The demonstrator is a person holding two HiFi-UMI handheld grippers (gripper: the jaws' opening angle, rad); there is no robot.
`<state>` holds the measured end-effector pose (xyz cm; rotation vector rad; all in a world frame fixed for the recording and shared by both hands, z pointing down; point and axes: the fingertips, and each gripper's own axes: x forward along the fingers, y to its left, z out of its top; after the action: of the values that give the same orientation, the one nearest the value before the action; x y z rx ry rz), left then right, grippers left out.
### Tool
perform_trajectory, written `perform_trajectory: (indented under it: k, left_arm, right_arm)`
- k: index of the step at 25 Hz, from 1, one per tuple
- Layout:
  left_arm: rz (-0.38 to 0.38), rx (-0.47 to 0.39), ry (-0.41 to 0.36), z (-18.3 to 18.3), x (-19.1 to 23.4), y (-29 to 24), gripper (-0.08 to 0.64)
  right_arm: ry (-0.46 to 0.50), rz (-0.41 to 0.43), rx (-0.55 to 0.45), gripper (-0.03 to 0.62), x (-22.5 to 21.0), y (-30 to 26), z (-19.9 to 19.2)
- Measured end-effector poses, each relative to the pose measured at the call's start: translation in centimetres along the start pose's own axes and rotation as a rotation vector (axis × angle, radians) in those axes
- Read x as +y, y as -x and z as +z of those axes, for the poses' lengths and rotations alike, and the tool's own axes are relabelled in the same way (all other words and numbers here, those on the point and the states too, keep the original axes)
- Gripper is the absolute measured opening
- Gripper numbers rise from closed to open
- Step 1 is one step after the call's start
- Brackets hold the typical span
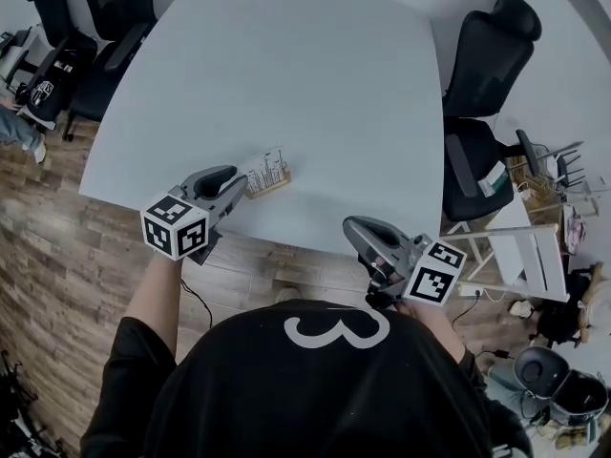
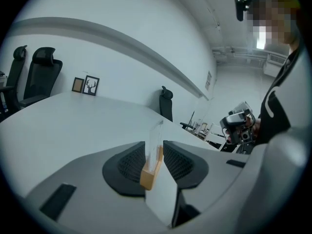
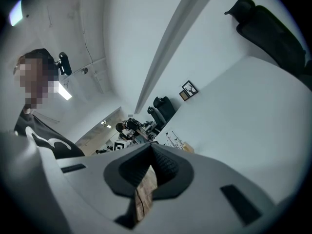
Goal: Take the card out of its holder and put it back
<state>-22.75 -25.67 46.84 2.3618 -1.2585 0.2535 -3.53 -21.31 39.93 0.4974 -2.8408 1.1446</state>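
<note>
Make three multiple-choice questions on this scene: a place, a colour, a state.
1. Where does the holder stand?
A) mid-table
B) near the table's front edge, by the left gripper
C) on a chair
2. What colour is the holder's base?
A) black
B) red
C) tan
3. How do the left gripper's fingers stand?
A) apart
B) shut together
C) hidden
Answers: 1 B, the head view shows it at the near edge. 2 C, it shows tan in the left gripper view. 3 A, a gap shows between them.
</note>
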Motion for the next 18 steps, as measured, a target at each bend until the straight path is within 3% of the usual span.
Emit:
perform_trajectory:
  k: [13,18]
  left_arm:
    - [-0.032,-0.014,-0.029,-0.6,0.3,-1.6,0.107]
    - [-0.015,-0.023,-0.057,-0.2,0.3,-1.6,0.064]
  right_arm:
    - [-0.02,0.0,0.022,0.009,-0.3,0.1,-1.1]
    - [-0.025,0.002,0.026,0.009,-0.5,0.1,-1.3]
